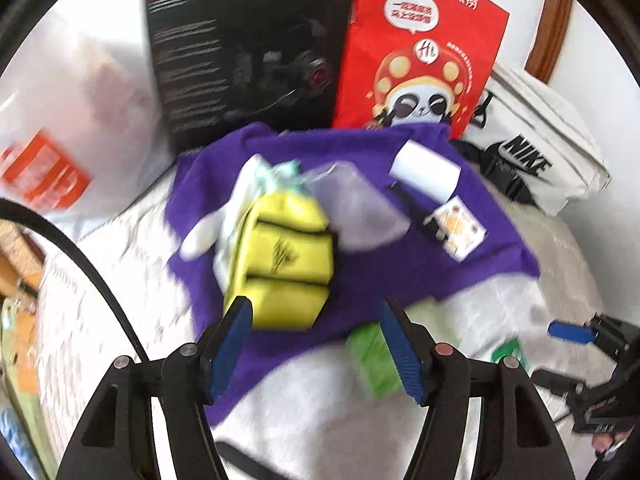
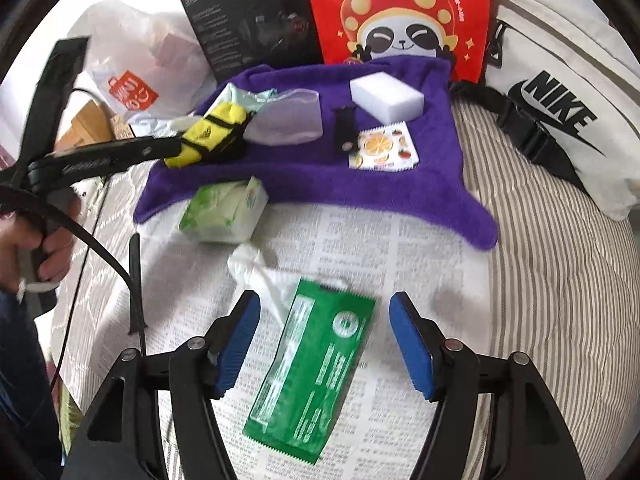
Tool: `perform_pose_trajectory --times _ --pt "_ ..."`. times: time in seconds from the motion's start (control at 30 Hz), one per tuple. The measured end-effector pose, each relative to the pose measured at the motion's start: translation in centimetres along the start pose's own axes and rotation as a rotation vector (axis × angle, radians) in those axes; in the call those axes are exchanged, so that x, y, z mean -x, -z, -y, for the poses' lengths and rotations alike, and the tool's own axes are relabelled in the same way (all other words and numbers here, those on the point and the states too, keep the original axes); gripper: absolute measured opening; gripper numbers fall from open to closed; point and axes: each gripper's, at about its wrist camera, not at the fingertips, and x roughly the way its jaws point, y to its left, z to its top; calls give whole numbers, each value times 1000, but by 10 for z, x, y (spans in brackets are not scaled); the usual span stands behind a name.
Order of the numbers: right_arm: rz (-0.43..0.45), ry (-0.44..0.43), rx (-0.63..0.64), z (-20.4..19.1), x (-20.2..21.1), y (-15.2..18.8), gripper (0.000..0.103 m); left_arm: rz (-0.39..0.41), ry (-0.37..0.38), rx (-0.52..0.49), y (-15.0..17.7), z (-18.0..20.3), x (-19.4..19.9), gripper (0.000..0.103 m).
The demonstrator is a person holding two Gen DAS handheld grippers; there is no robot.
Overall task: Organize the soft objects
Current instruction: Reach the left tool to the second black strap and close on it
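A purple towel (image 1: pixel 400 280) (image 2: pixel 304 176) lies spread on the bed. On its left part rests a yellow pouch (image 1: pixel 280 256) (image 2: pixel 212 128) with black straps. My left gripper (image 1: pixel 314 312) is open just in front of the pouch, and its pads do not press on it. In the right wrist view its black fingers (image 2: pixel 152 147) end at the pouch. A green sachet (image 2: pixel 316 372) lies flat on the printed sheet (image 2: pixel 420 280) between the jaws of my open right gripper (image 2: pixel 324 312), touching neither pad. A white sponge (image 1: pixel 426 170) (image 2: pixel 386 96) and a fruit-print sachet (image 2: pixel 384 148) also sit on the towel.
A green-and-white tissue pack (image 2: pixel 224 212) sits at the towel's near edge, with a crumpled white tissue (image 2: pixel 256 268) beside it. Behind stand a black box (image 1: pixel 248 52), a red panda bag (image 1: pixel 420 60) and a white Nike bag (image 2: pixel 560 112). A person's hand (image 2: pixel 36 240) grips the left handle.
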Motion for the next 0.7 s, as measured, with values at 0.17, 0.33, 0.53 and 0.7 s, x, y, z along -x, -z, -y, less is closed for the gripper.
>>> perform_pose_trajectory --times 0.17,0.33,0.53,0.7 --pt "-12 23 -7 -5 -2 17 67 -38 -79 32 46 -14 5 68" --pt "-40 37 -32 -1 -7 30 67 -71 -98 103 89 -23 11 68" --pt "-49 50 -19 -8 -11 39 68 -117 -142 153 117 -15 -1 70" --pt "-71 74 -9 -12 -24 45 68 -71 -167 138 121 -7 -6 75"
